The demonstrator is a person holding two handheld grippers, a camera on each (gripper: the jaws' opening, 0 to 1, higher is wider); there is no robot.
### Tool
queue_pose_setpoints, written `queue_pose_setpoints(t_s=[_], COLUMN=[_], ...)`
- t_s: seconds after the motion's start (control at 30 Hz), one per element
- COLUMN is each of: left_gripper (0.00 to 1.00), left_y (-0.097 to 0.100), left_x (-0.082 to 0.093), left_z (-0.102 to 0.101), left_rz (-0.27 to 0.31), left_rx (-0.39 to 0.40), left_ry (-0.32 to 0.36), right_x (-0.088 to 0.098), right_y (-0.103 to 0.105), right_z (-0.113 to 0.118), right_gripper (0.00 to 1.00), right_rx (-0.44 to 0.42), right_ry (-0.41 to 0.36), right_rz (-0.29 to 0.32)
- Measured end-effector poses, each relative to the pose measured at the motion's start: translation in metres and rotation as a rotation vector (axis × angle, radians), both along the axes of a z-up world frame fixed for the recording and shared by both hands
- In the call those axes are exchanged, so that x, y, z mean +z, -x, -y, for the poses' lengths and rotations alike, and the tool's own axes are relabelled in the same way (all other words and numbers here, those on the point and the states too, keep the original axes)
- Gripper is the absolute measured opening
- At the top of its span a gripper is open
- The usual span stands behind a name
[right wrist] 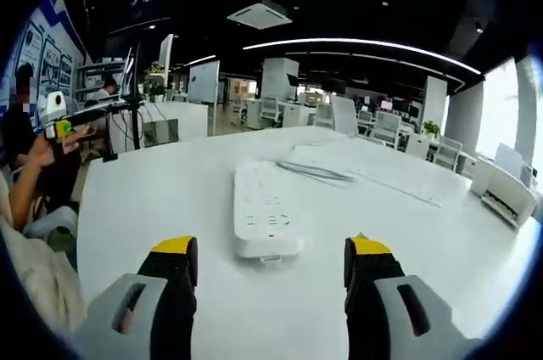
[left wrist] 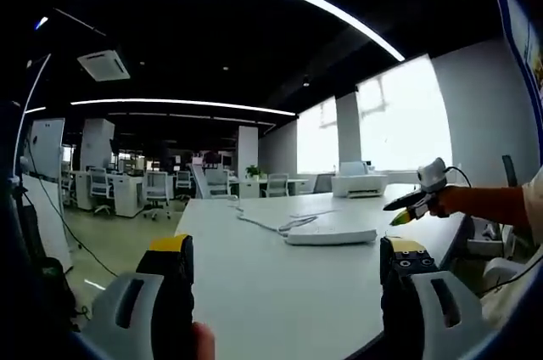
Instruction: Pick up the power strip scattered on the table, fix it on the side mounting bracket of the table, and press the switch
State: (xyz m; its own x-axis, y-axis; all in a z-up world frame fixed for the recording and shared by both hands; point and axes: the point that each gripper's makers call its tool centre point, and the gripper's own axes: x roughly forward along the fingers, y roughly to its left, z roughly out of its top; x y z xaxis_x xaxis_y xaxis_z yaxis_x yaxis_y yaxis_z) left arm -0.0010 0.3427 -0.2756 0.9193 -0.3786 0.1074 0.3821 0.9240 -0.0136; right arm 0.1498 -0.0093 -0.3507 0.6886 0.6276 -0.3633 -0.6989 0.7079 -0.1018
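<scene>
A white power strip (right wrist: 265, 211) lies flat on the white table (right wrist: 144, 207), its white cable (right wrist: 322, 171) trailing away behind it. My right gripper (right wrist: 270, 251) hovers open just in front of the strip's near end, a jaw on either side, touching nothing. In the left gripper view the power strip (left wrist: 331, 235) lies mid-table with its cable (left wrist: 271, 222) looping to the left. My left gripper (left wrist: 287, 250) is open and apart from the strip, over the table (left wrist: 254, 300). The right gripper (left wrist: 414, 204), held by an orange-sleeved arm, sits beyond the strip.
A white printer (left wrist: 361, 183) stands at the far table edge, also seen as a white box (right wrist: 507, 194). The left gripper (right wrist: 58, 126) shows in a hand at the table's left side. Office desks and chairs (left wrist: 157, 190) stand in the background.
</scene>
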Motion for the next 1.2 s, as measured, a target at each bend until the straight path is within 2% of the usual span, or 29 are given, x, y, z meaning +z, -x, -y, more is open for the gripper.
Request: queue_pose_setpoints(t_s=[0.93,1.1,1.2], left_gripper=[0.95,0.95,0.95], left_y=[-0.003,-0.004,-0.004], left_x=[-0.010,-0.012,-0.013], left_z=[0.001,0.002,0.003], left_rz=[-0.041,-0.050,-0.052], left_rx=[-0.019,-0.023,-0.024], left_ry=[-0.003,-0.002,-0.002], right_x=[-0.021,-0.026,-0.026], right_y=[-0.031,-0.032,-0.034], right_z=[-0.026,-0.030,-0.030], right_gripper=[0.67,0.67,0.67], right_rx=[0.040,0.049,0.044], right_ry=[0.062,0.083,0.069], right_rz=[-0.054,-0.061,-0.065])
